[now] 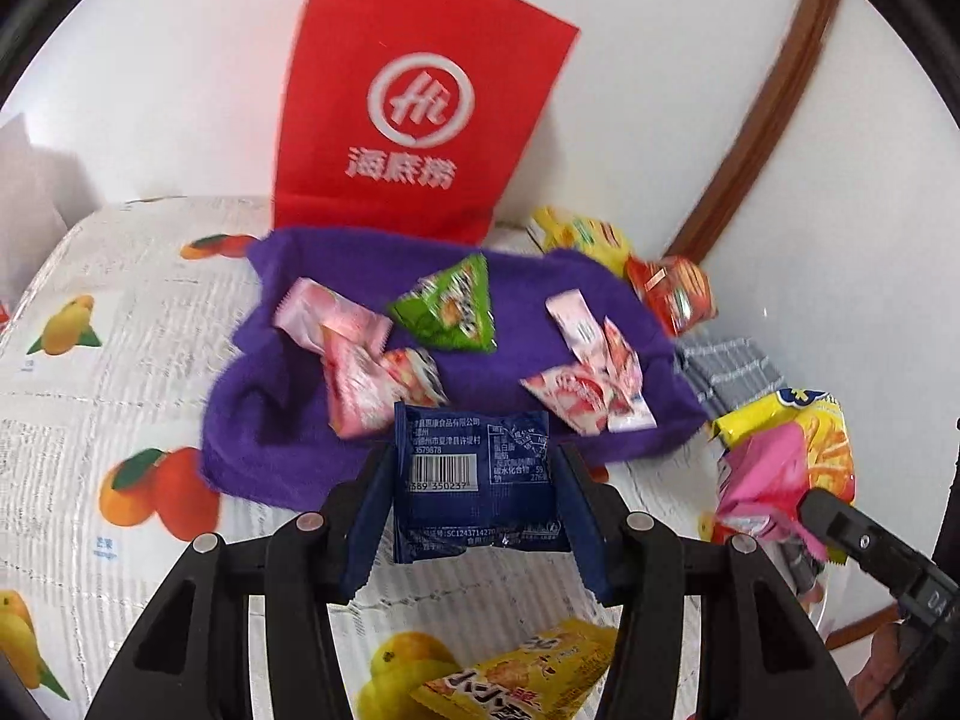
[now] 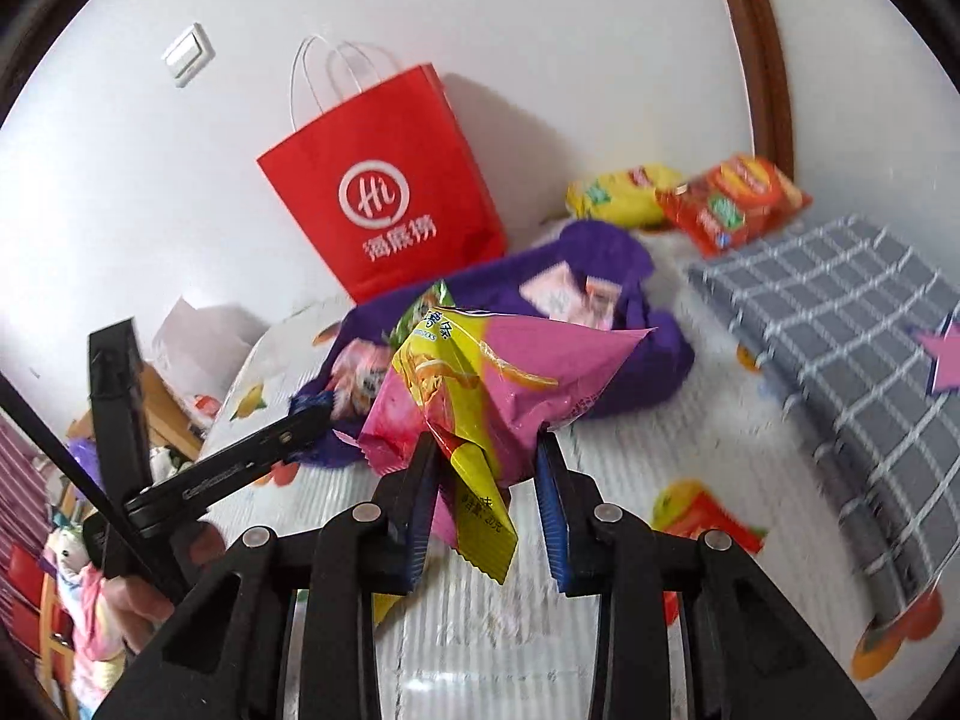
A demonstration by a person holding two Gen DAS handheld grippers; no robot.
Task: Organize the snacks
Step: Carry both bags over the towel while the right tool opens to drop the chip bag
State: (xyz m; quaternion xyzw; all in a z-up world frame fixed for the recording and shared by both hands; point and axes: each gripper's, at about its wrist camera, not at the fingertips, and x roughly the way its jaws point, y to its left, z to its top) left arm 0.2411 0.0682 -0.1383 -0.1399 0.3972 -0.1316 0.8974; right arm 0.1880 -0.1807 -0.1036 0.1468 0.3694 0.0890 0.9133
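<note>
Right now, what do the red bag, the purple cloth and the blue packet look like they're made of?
Red bag: likely matte paper, stiff creased sides, thin white cord handles. Purple cloth: soft fuzzy fabric, probably a towel, rumpled. Blue packet: glossy plastic film, crinkled and shiny, held in the left gripper.

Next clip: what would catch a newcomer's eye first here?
The bright red paper bag standing against the white wall, behind a purple cloth strewn with pink snack packets. Up close, the left gripper clamps a dark blue packet, while the right gripper pinches a pink-and-yellow chip bag.
</note>
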